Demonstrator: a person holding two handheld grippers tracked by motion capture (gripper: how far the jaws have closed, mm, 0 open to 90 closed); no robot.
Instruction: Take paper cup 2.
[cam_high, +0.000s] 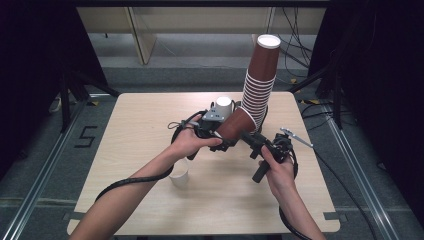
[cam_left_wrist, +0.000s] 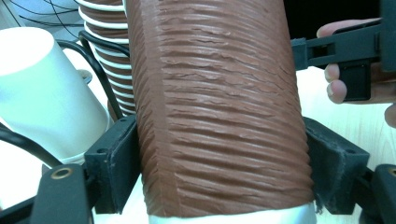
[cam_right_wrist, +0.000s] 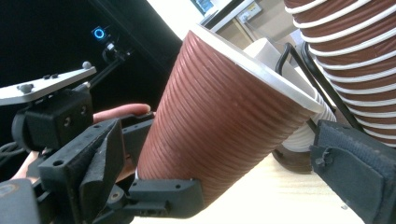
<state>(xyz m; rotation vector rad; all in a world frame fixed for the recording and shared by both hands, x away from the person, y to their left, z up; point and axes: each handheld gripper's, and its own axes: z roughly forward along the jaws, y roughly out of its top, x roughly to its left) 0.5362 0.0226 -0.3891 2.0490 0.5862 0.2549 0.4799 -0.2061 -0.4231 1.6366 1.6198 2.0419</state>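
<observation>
Cup clamped on the left!
Left hand-held gripper (cam_high: 225, 142) squeezed the brown cup (cam_high: 235, 126); right hand-held gripper (cam_high: 248, 140) stood wide, pads off it, beside the stack (cam_high: 259, 90).

Digit "5" in black on grey floor (cam_high: 50, 165), left of table (cam_high: 135, 210); no other legible text.

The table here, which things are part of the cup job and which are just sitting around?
In use: brown ribbed cup, clamped in the left gripper; right gripper, jaws open beside it; tall stack of brown cups.

Lying about: white cup near the left forearm; upturned white cup behind the left gripper.
</observation>
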